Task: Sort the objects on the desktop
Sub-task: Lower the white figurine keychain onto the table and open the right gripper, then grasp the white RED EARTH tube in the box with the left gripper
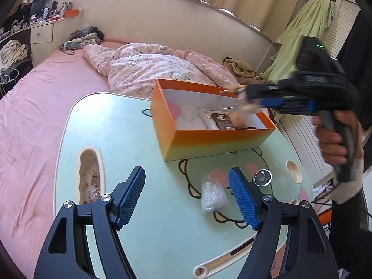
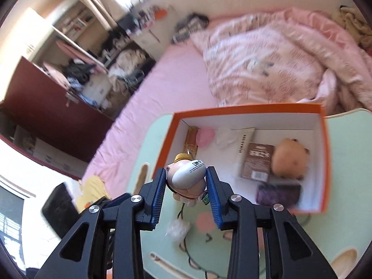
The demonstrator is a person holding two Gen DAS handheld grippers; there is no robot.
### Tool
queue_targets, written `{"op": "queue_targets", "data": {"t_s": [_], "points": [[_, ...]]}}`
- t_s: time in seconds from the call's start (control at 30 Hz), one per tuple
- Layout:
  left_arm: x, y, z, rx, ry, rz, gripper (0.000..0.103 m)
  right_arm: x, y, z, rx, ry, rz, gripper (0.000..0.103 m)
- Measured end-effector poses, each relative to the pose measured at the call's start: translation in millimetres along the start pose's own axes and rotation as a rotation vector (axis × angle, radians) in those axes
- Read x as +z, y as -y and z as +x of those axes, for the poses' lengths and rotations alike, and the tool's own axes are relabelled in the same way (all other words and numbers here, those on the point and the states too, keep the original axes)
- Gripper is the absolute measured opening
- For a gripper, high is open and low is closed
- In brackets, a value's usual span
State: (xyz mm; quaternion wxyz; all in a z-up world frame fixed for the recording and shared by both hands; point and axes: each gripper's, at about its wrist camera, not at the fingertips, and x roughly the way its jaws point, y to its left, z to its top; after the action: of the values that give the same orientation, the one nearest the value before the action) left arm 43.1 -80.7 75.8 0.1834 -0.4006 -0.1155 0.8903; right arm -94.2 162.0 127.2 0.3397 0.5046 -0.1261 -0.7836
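My right gripper [image 2: 186, 174] is shut on a small pink toy figure [image 2: 188, 179] with a white printed base, held in the air over the near-left corner of the orange box [image 2: 325, 153]. In the left wrist view that gripper [image 1: 246, 100] is blurred above the box [image 1: 209, 139], with a hand [image 1: 332, 144] on its grip. The box holds a brown carton [image 2: 257, 160], a tan plush toy [image 2: 290, 160], a white tube [image 2: 244, 144] and a purple pouch [image 2: 279, 193]. My left gripper [image 1: 187, 171] hangs open over the green table [image 1: 116, 127]. A crumpled clear wrapper [image 1: 212, 195] lies just inside its right finger.
A small round shiny object [image 1: 262, 177] sits on the table right of my left gripper. The table has an oval cut-out [image 1: 89, 176] at its left. Behind it lie a pink bed [image 1: 34, 116] and quilt [image 1: 144, 65]. Shelves and a cluttered dresser [image 2: 76, 69] stand beyond.
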Motion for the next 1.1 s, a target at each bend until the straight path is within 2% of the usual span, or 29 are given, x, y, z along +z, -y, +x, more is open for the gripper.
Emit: {"op": "queue_targets", "data": {"t_s": [0.07,0.2,0.37,0.43,0.6,0.73,0.8,0.87,0.93,1.0,1.1], "points": [[3,5,1,-0.002,-0.012,0.009,0.075,-18,-1,-22,-0.006,0.049,-0.001,0.033],[11,15,3,0.003,-0.032,0.044,0.075,-59,13,-59,-0.114,0.097,-0.012,0.034],[27,31,10,0.029,-0.048,0.058,0.075,-103,50,-45,-0.268,0.063,0.037,0.034],[39,42,15,0.035,-0.063,0.079,0.075,-117,64,-31,-0.280,0.046,0.070,0.034],[81,65,40,-0.041,-0.125,0.093,0.075,-136,72,-12,-0.274,0.072,0.068,0.033],[107,80,85,-0.022,-0.221,0.113,0.074,-140,69,-11,-0.279,0.099,0.040,0.034],[114,82,108,-0.003,-0.276,0.113,0.066,-142,73,-10,-0.265,0.104,0.047,0.035],[119,78,134,0.022,-0.352,0.089,0.050,-145,76,-10,-0.250,0.113,0.059,0.042],[121,72,153,0.030,-0.406,0.052,0.048,-147,79,-15,-0.230,0.140,0.075,0.060],[119,66,168,0.046,-0.438,0.019,0.048,-148,79,-23,-0.220,0.171,0.084,0.063],[118,55,182,0.081,-0.449,-0.034,0.041,-148,77,-35,-0.227,0.201,0.075,0.063]]}}
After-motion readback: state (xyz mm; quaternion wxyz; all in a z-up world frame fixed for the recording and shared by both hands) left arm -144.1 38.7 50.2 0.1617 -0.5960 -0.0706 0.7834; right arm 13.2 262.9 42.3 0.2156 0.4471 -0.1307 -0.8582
